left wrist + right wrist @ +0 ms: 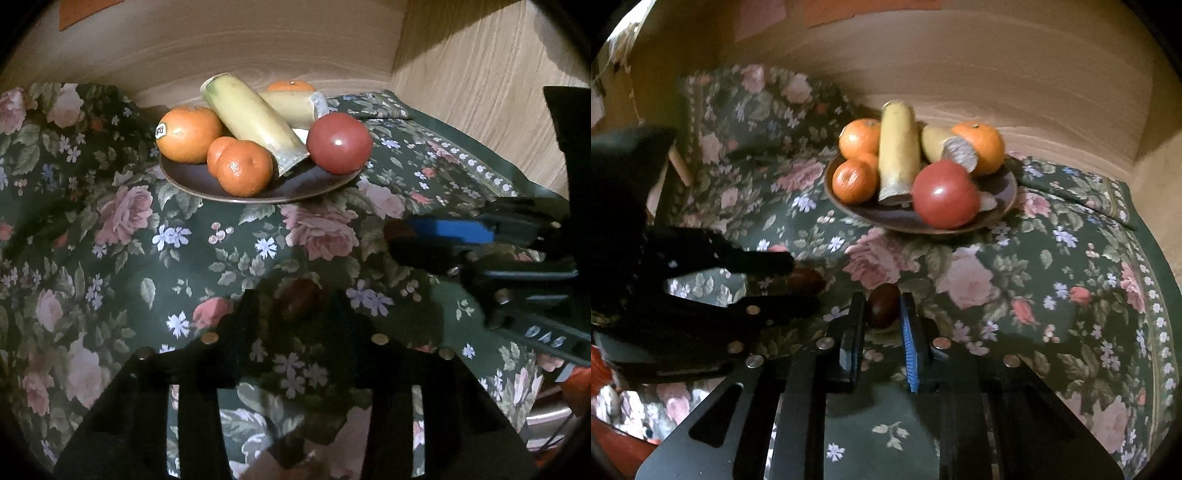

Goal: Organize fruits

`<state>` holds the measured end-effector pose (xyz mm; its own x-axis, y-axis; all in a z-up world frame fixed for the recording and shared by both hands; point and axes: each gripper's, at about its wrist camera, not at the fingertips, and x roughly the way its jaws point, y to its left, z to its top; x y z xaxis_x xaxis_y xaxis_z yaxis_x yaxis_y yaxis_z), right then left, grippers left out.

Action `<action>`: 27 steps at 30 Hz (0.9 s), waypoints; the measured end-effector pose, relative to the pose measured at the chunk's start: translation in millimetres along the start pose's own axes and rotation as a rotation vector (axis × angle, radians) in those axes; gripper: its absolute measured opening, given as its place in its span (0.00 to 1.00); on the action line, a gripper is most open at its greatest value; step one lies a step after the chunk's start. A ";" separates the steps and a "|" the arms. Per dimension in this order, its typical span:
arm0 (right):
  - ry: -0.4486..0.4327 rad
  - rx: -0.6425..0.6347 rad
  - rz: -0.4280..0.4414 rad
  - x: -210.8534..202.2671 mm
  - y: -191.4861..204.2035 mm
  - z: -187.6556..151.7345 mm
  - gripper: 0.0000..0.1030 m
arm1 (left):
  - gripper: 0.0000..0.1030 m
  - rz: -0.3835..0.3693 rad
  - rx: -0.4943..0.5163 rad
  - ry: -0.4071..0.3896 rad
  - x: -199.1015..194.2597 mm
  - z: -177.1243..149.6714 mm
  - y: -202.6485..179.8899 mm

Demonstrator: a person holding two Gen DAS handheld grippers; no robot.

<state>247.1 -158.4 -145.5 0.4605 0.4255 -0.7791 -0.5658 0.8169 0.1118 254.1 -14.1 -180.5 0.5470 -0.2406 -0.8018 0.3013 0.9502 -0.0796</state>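
Observation:
A brown plate holds several oranges, two cut banana pieces and a red tomato. My left gripper is shut on a small dark red fruit just above the floral cloth. My right gripper is shut on another small dark red fruit, low over the cloth. Both grippers are in front of the plate, close together.
A dark green floral cloth covers the table. A wooden wall curves behind the plate. The cloth's edge drops off at the right. An orange-red object sits at the lower right.

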 end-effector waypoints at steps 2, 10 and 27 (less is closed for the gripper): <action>-0.012 0.009 -0.006 -5.2 -3.3 0.9 0.16 | 0.25 -0.003 0.004 -0.002 0.9 0.2 -0.8; -0.049 0.013 -0.027 -15.4 -8.8 10.2 0.16 | 0.20 -0.004 0.007 -0.024 -5.4 3.1 1.5; -0.124 -0.035 -0.054 -10.0 -13.1 67.4 0.16 | 0.20 0.061 -0.053 -0.171 -31.7 65.0 50.9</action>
<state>296.0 -147.0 -97.6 0.5704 0.4279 -0.7011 -0.5607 0.8266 0.0482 302.8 29.1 -120.6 0.6892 -0.2084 -0.6940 0.2243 0.9721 -0.0691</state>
